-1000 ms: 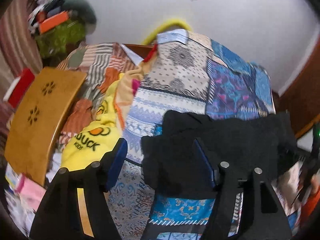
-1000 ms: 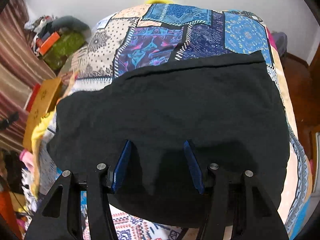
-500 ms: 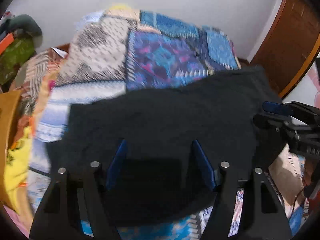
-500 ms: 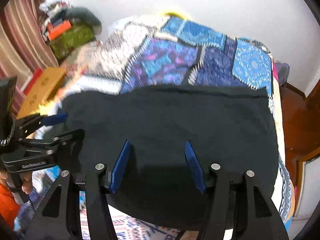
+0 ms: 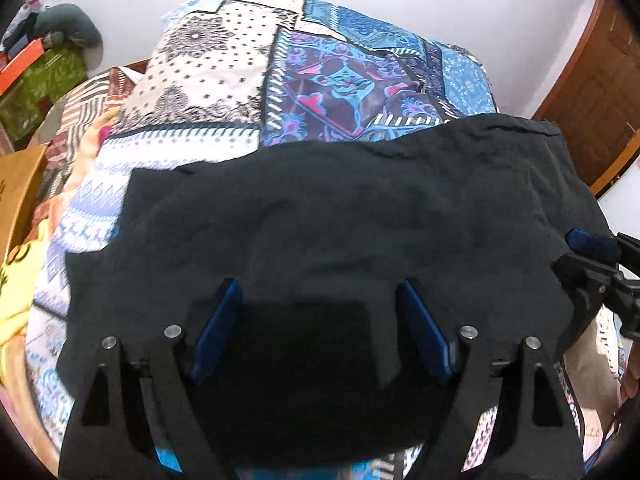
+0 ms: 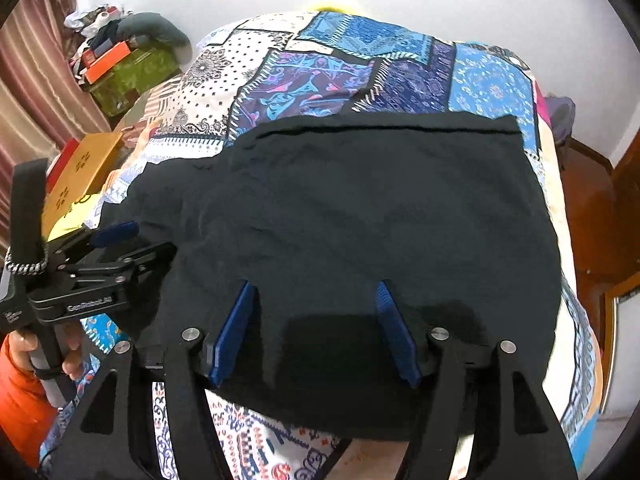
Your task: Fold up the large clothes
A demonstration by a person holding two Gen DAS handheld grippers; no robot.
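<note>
A large black garment (image 5: 360,208) lies spread over the patchwork quilt (image 5: 224,80) on the bed. My left gripper (image 5: 318,286) hangs over its near edge. Its jaws are opening and the blue pads stand apart, with cloth under the gap and nothing pinched. My right gripper (image 6: 315,285) is over the same near edge of the black garment (image 6: 380,200), further right. Its jaws are opening too, and a soft ridge of cloth lies loose between the pads. Each gripper shows in the other's view: the left gripper (image 6: 120,240) and the right gripper (image 5: 588,256).
A yellow garment (image 5: 12,292) and a wooden board (image 6: 80,168) lie at the bed's left side. A green box (image 6: 132,68) with clutter stands in the back left corner. A wooden door (image 5: 592,92) is on the right. A hand in an orange sleeve (image 6: 20,392) holds the left gripper.
My left gripper swung right and down, from beside the yellow garment to over the black garment's near edge. Both pairs of jaws stand wider than before. The right gripper barely moved.
</note>
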